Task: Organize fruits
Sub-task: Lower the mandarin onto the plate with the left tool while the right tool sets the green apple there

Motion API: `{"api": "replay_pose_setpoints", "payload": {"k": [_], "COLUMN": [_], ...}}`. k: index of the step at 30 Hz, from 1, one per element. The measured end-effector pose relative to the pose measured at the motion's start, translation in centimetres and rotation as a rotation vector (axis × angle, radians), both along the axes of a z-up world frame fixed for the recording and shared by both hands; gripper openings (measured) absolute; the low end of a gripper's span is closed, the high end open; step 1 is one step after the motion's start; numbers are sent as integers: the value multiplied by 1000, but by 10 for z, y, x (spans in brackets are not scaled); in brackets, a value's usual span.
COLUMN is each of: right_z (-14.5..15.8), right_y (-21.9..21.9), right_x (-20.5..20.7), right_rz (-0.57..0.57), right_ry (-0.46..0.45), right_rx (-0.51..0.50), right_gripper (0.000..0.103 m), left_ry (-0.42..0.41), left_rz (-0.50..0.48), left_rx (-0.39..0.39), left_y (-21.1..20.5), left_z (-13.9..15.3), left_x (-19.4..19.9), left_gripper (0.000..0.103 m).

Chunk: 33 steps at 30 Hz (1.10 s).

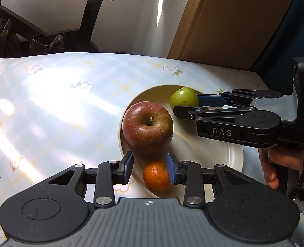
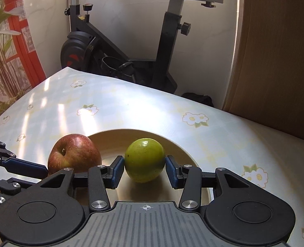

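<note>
A cream plate [image 1: 230, 156] on the flowered tablecloth holds a red apple [image 1: 147, 127], a small orange [image 1: 157, 176] and a green fruit [image 1: 184, 97]. My left gripper [image 1: 150, 167] is open just above the plate's near edge; the orange lies between its blue pads, against the right one, and the apple sits just beyond. My right gripper [image 2: 144, 171] is open around the green fruit [image 2: 144, 160], with a small gap at each pad. The red apple [image 2: 74, 155] sits left of it on the plate [image 2: 185, 154]. The right gripper reaches in from the right in the left wrist view [image 1: 188, 107].
The table [image 1: 49, 107] carries a glossy checked cloth with sun glare. An exercise bike [image 2: 119, 47] stands behind the far edge. A wooden panel [image 2: 275, 61] stands at the back right. The left gripper's fingers [image 2: 18, 165] come in from the left beside the apple.
</note>
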State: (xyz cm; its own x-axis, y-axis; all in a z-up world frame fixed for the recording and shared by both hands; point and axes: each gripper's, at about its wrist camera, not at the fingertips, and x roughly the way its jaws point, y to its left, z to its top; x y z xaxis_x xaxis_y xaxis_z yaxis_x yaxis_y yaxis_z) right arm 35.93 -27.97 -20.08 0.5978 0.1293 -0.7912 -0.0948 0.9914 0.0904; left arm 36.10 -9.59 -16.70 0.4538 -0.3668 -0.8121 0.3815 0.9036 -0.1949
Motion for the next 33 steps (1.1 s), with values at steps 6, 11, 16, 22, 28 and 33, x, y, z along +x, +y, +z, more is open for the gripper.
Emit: {"api": "replay_pose_setpoints", "payload": {"k": [6,11,16,22,28,33], "right_z": [1,10,30,52,58,55], "right_y": [8,12,9,3,3,13], "right_x": [17,17,5,-27,-72,-107], "right_rz": [-2,-13,-27,-57,-88,-104], "right_ry": [3,-21,-55,-85,-89,-79], "right_rx": [33,57,59,48,63,73], "right_gripper": [41,42,42,42,42,42], "left_ry": [-29,-44,-66,-93,-115,-112], "left_rz": [1,31,46,67,78,94], "left_rx": [5,-7,-6,-18,-16,-14], "left_y": [7,17,24,35,52,66], "left_z": [8,15,24,37,50,48], "left_x": [-8,-9,-11,-19,-39,-50], "left_gripper": [37,37,37,37,37,37]}}
